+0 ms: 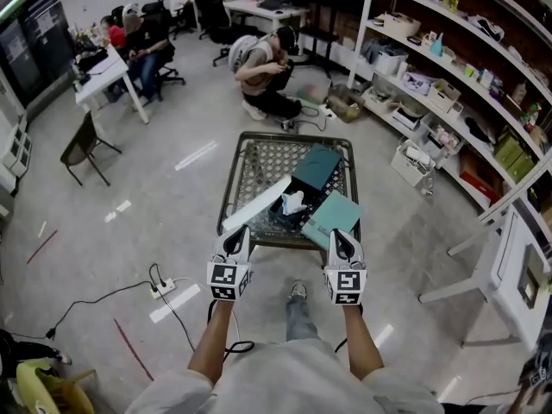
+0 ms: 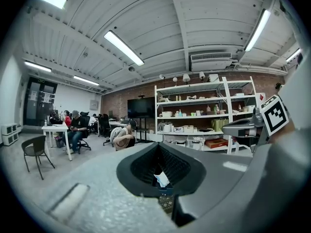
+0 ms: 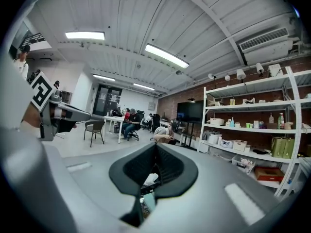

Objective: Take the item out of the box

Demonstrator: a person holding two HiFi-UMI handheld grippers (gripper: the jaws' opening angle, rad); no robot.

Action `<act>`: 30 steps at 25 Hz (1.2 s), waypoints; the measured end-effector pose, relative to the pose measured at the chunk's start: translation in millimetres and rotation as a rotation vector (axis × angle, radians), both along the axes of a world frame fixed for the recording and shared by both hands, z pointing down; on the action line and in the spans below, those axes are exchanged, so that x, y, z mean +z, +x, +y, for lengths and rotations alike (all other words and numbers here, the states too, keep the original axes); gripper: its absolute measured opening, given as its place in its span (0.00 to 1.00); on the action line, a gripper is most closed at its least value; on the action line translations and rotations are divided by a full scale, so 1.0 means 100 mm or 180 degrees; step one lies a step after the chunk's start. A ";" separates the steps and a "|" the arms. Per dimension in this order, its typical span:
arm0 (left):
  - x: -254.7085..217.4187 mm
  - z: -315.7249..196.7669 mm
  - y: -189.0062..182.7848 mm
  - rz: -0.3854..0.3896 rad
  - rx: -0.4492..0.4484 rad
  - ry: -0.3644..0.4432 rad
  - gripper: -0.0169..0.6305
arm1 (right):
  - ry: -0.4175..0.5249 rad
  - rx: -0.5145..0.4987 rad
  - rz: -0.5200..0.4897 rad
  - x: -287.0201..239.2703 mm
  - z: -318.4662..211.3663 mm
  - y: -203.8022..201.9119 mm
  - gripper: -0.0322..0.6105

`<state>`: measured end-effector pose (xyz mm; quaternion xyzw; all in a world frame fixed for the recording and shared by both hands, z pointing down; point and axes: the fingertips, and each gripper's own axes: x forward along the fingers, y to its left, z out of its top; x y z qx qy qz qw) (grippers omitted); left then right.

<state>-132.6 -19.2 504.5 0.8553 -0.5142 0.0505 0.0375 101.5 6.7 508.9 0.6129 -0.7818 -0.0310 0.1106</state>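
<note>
Head view shows the left claw (image 1: 242,233) and right claw (image 1: 338,236) shut and empty by the surface's (image 1: 231,179) near edge, so open one, reach into the box (image 1: 280,215) near that edge, and gently pinch the white item (image 1: 294,202) inside.

Clear air above open box (image 1: 278,217)

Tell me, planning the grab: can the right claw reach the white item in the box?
Likely yes: the box is open, the white item uncovered; the right claw is shut, though.
</note>
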 end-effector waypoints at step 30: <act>-0.05 -2.90 0.64 -0.0092 -0.0416 -0.0120 0.04 | -0.0112 -0.0423 0.0015 -0.06 -3.24 0.58 0.05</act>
